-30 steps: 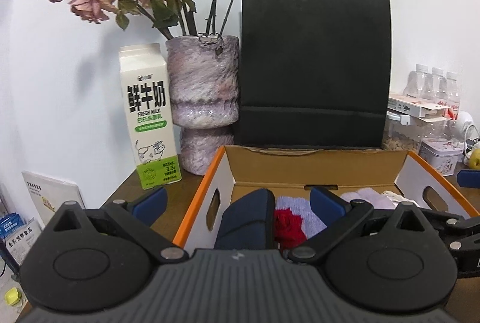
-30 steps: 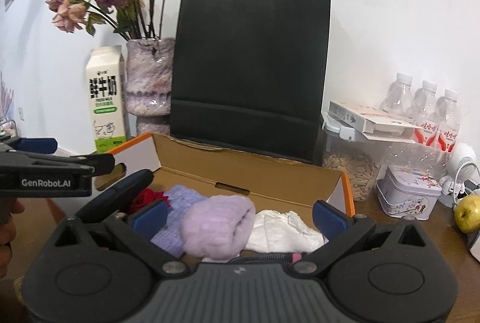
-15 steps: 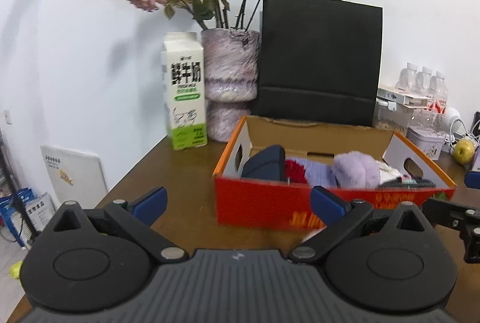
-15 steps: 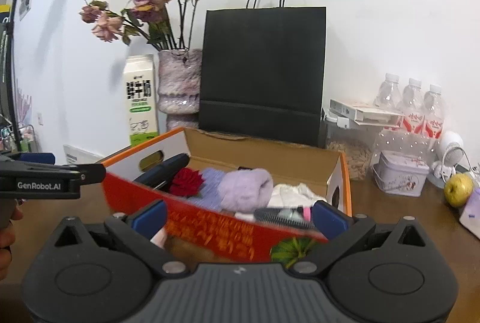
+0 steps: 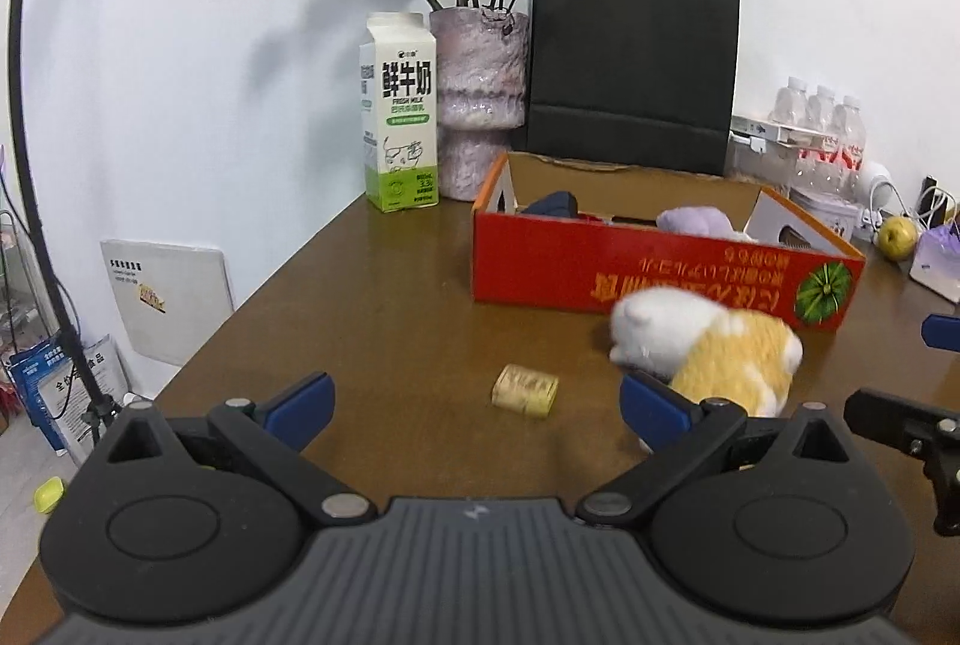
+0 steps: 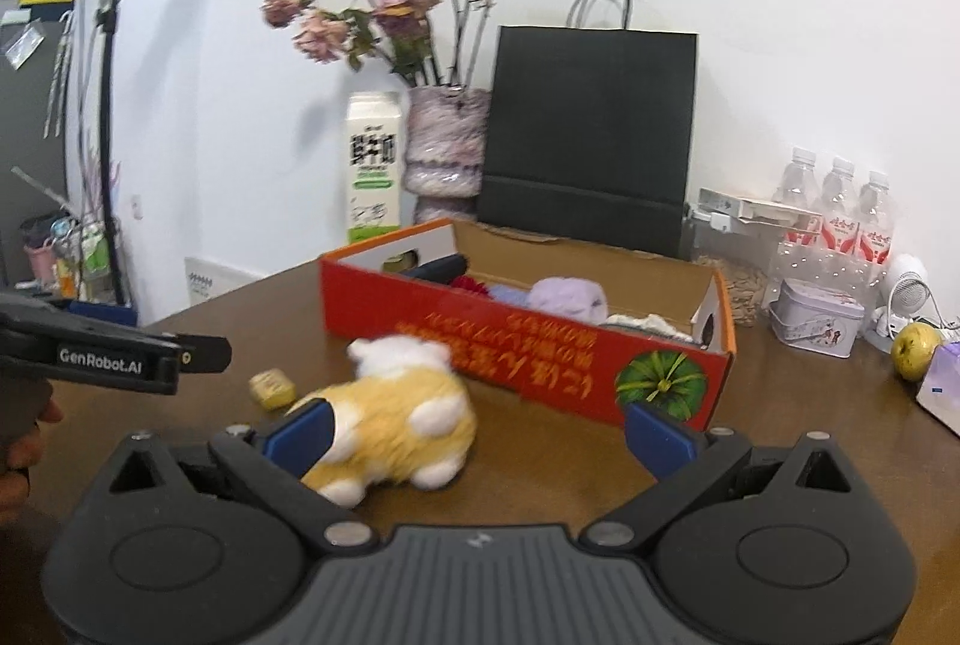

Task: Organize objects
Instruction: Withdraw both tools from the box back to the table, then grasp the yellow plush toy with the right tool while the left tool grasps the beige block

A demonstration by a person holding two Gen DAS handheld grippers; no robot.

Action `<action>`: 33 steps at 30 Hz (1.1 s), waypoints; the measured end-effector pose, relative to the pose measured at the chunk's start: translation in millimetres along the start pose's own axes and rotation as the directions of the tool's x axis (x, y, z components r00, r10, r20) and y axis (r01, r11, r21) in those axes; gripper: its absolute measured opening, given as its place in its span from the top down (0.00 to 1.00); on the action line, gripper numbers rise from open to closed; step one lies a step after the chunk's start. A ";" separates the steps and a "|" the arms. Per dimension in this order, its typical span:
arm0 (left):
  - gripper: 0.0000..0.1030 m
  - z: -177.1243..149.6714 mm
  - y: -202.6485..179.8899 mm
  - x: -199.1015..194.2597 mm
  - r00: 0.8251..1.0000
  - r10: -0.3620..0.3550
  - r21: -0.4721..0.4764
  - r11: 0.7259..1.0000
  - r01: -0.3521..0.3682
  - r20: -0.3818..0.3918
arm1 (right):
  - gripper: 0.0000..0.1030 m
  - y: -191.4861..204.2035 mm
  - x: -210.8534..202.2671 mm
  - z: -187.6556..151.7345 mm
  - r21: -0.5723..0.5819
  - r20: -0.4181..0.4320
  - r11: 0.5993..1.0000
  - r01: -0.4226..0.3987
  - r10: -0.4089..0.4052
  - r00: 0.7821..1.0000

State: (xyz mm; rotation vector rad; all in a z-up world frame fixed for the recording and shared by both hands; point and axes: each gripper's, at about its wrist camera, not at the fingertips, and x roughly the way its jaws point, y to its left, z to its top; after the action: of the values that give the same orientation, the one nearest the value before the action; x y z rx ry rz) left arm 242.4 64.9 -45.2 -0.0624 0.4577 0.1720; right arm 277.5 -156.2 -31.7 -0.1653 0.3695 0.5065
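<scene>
Both claws hang wide open and empty above the brown surface (image 5: 372,321): the left claw (image 5: 474,405) and the right claw (image 6: 480,429). The plush toy (image 6: 396,405) lies in front of the red box (image 6: 540,351), a small cork (image 5: 525,390) just beside it

- A plain white wall (image 5: 180,45) stands behind a brown wooden table (image 5: 390,345).
- A thin black stand pole (image 5: 36,165) rises at the left side.
- A white board (image 5: 168,297) leans against the wall, low beside the table.
</scene>
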 end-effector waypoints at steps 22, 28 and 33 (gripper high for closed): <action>0.00 -8.1 49.7 0.5 0.999 0.049 -0.003 0.999 -0.049 -0.022 | 0.00 36.4 44.0 1.5 -0.083 -0.094 0.993 -0.079 0.071 0.993; 0.00 -9.5 49.3 3.5 0.999 0.032 0.006 0.999 -0.032 -0.038 | 0.00 32.8 74.4 11.6 -0.076 -0.154 0.987 -0.141 0.128 0.980; 0.00 -10.8 51.1 5.4 0.998 0.031 -0.004 1.000 -0.031 -0.050 | 0.00 37.7 98.8 17.9 -0.103 -0.174 0.982 -0.161 0.142 0.974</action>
State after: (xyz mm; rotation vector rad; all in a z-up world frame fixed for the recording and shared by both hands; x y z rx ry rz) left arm 233.4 114.9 -58.5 -0.0641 0.5083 0.2022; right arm 344.1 -75.6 -55.7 -0.2952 0.5187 0.6682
